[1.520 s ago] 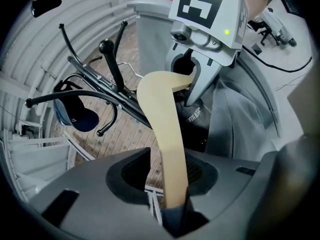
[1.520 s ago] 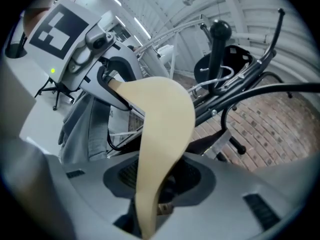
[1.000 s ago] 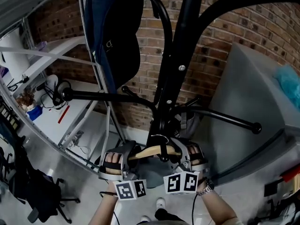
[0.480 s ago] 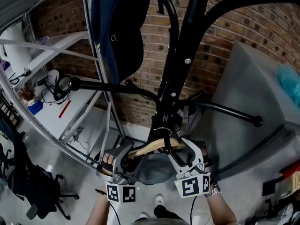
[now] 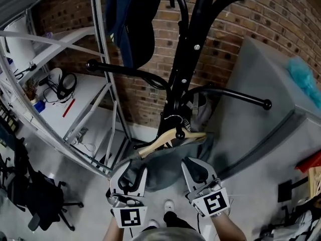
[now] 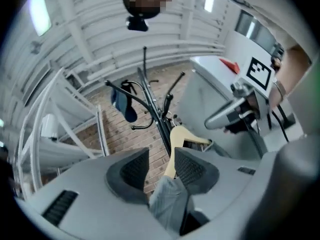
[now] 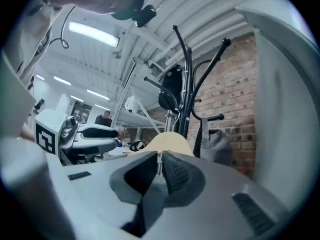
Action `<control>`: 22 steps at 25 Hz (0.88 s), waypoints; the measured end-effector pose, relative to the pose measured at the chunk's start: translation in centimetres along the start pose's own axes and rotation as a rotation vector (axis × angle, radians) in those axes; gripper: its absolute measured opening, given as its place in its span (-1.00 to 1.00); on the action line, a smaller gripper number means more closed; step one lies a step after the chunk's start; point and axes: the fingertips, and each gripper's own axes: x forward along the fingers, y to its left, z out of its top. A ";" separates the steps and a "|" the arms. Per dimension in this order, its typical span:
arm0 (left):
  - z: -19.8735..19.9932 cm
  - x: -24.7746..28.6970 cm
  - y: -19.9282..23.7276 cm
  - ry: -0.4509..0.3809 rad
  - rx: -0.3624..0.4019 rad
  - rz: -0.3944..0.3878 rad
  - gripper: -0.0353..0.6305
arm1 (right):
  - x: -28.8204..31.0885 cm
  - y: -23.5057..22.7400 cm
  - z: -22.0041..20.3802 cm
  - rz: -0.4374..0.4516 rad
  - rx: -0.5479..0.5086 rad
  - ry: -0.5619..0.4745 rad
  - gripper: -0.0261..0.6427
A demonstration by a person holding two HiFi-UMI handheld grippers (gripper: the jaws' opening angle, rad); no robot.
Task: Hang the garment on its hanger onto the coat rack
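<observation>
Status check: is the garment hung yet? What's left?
Mostly done: the wooden hanger has its hook up at the coat rack pole and sits tilted, left end low. I can't tell whether the hook is seated. In hand: the right gripper is nearly closed with the grey garment between its jaws. The left gripper has its jaws apart, with fabric lying loose in the gap. Left: release and confirm it hangs.

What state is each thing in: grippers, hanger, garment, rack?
coat rack: upright, dark bag on an upper arm.
hanger: hung on coat rack, tilted, one end low.
garment: draped on hanger.
left gripper: jaws apart, garment cloth in the gap.
right gripper: jaws shut on garment cloth.
</observation>
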 end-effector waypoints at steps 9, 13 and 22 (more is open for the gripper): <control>-0.2 -6.4 -2.6 0.071 -0.297 -0.028 -0.88 | -4.5 5.6 -0.5 0.058 0.207 0.048 -0.86; 0.7 -9.0 -3.6 0.077 -0.281 -0.055 -0.88 | -7.0 6.9 -0.3 0.048 0.180 0.054 -0.86; 2.6 -12.1 -3.7 0.049 -0.228 -0.074 -0.88 | -11.3 8.0 -1.6 0.011 0.169 0.091 -0.86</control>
